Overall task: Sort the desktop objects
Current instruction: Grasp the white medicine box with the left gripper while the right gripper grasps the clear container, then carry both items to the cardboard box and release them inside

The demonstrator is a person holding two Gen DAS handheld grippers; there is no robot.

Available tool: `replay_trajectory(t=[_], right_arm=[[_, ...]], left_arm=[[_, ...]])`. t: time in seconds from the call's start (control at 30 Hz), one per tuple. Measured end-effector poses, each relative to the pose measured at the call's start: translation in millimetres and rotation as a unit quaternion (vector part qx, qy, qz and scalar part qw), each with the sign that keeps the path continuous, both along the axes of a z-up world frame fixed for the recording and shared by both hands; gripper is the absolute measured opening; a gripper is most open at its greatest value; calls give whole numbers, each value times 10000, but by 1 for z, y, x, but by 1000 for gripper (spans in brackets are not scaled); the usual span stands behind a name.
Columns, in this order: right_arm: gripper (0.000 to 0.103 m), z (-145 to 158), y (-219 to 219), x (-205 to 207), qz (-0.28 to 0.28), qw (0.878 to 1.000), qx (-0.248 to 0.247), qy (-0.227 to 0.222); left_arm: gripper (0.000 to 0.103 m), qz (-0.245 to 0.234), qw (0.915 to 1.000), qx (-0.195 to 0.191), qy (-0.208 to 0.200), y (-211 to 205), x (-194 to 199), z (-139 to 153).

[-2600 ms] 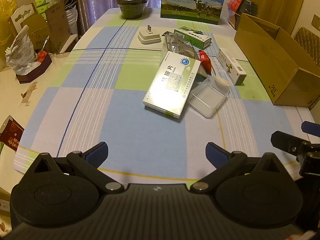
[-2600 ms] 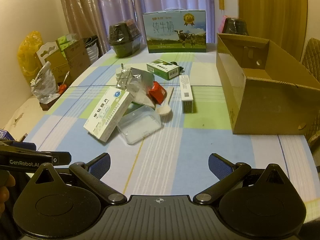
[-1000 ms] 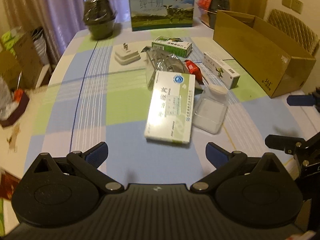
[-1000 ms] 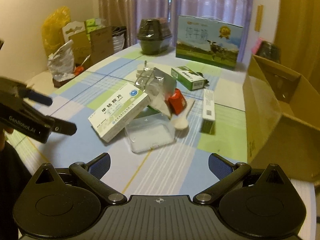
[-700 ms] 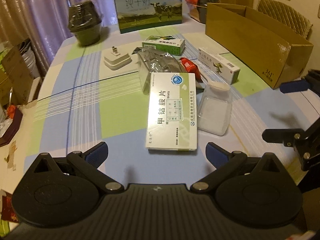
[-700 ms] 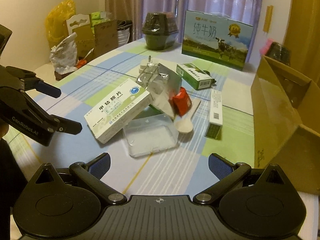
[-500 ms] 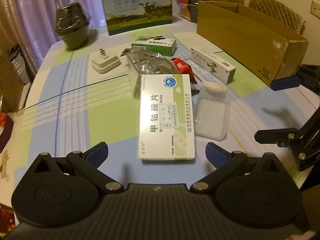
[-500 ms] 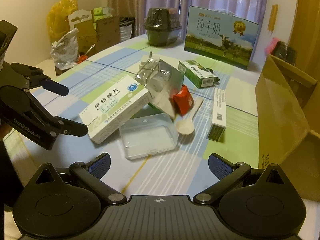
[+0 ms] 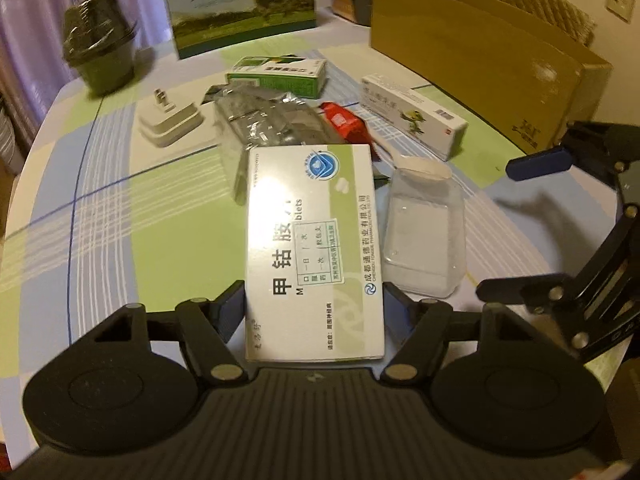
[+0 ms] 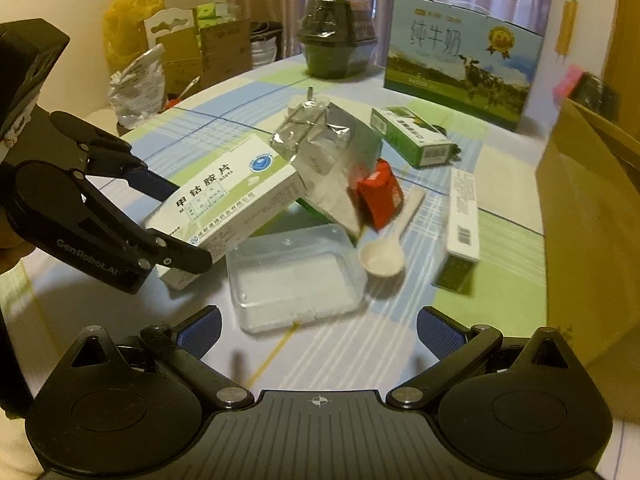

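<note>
My left gripper (image 9: 314, 304) has its fingers pressed against both long sides of the white-and-green medicine box (image 9: 312, 240), whose far end rests on the pile. In the right wrist view the same gripper (image 10: 176, 222) straddles that box (image 10: 224, 196). My right gripper (image 10: 320, 328) is open and empty, just short of the clear plastic container (image 10: 296, 272). Behind it lie a white spoon (image 10: 384, 256), a red packet (image 10: 380, 192), a crumpled foil bag (image 10: 324, 140), a green box (image 10: 412, 136) and a long white box (image 10: 464, 212).
An open cardboard box (image 9: 480, 60) stands along the right side of the checked table. A milk gift carton (image 10: 460, 64) and a dark wrapped pot (image 10: 338, 46) stand at the far end. A white plug adapter (image 9: 170, 124) lies left of the pile.
My left gripper has moved forward to the medicine box and its fingers have come together on the box's sides. The right gripper has drifted closer to the clear container, still open.
</note>
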State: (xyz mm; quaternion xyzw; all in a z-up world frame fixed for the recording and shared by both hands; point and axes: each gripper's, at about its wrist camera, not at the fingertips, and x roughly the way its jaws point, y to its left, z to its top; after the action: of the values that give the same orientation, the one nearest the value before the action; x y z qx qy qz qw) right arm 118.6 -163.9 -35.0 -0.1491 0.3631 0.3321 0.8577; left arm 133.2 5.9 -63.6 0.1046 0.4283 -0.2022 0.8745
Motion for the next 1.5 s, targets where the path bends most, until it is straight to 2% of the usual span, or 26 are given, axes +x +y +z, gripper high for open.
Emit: replay_trajectory(t=[0.23,0.43,0.47,0.5,0.57,0.73,0.9,0.97,1.1,1.33,1.5], right_arm=[[101,-10,15,15,228,9996,-90,-119],[101,-22,28,23,398,9990,-211,-45],[99,-23,29,24,397,9990,-198,-14],[88,-23,29,24,382,9991,-180,16],[85,-23,27,22,360,9992,-133,117],[84,-17,8,6,-51,9997,-165,180],[85,-10,-30,-19,-1257,9909,-264,391],[86,-9,-44,-30,-1557,9862,-195,520],[97,-9,-58,-49,-1604,9860,-201,420],[98,-9,-60,-49,-1533,9878,-95,243],[98,-13,-55,-40,-1452,9891,17,223]], left_arm=[[67,306,9991,-289,25,17,-16,8],[67,548,9976,-420,63,26,-27,11],[67,556,9976,-412,69,26,-29,10],[67,559,9976,-401,75,25,-31,9],[67,552,9977,-376,101,23,-34,8],[67,627,9971,-390,162,16,-46,4],[68,725,9964,-412,179,1,-64,3],[85,721,9962,-465,139,-6,-69,2],[87,701,9970,-315,43,-18,-75,0],[87,989,9950,-147,-35,-20,-64,-3],[79,987,9951,-38,25,-24,-54,-7]])
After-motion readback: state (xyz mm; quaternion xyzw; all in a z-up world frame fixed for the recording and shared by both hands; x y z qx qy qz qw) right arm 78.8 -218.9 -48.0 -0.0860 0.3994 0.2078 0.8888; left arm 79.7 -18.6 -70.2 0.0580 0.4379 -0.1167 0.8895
